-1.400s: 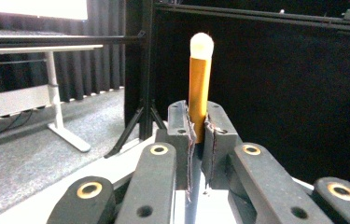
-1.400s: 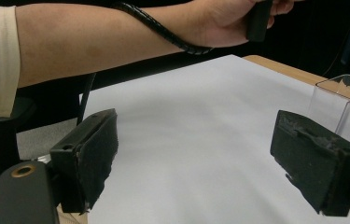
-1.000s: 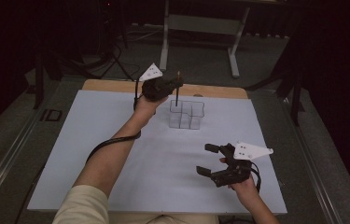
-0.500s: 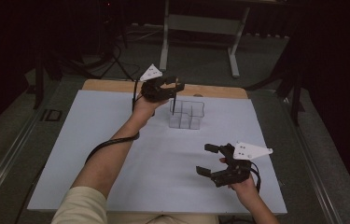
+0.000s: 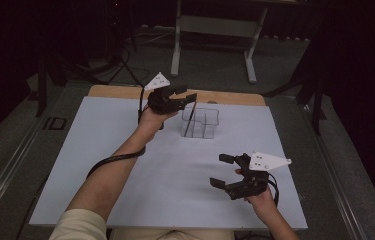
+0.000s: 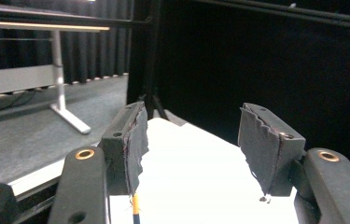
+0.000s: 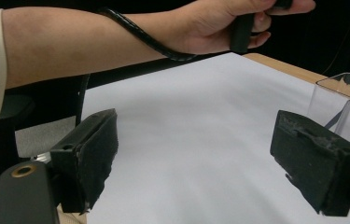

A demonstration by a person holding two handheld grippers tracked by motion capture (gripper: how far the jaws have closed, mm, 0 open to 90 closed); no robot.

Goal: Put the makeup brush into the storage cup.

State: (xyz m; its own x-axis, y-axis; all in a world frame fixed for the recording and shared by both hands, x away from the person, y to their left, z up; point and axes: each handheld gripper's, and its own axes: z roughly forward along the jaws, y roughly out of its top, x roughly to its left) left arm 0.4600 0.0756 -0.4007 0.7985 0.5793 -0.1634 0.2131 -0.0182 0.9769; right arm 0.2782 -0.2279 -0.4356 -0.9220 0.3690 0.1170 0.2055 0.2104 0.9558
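At twelve o'clock, the left gripper [image 5: 184,96], jaws just opened and empty, hovers over a clear organizer [image 5: 201,122] holding what may be a pencil [image 5: 189,122]; the right gripper [image 5: 226,171] gapes empty at five o'clock.

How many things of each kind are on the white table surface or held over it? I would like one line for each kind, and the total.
Clear plastic organizer: 1
Thin dark stick leaning in the organizer: 1
Gripper: 2, the left gripper and the right gripper, both open with nothing between the jaws
Total: 4
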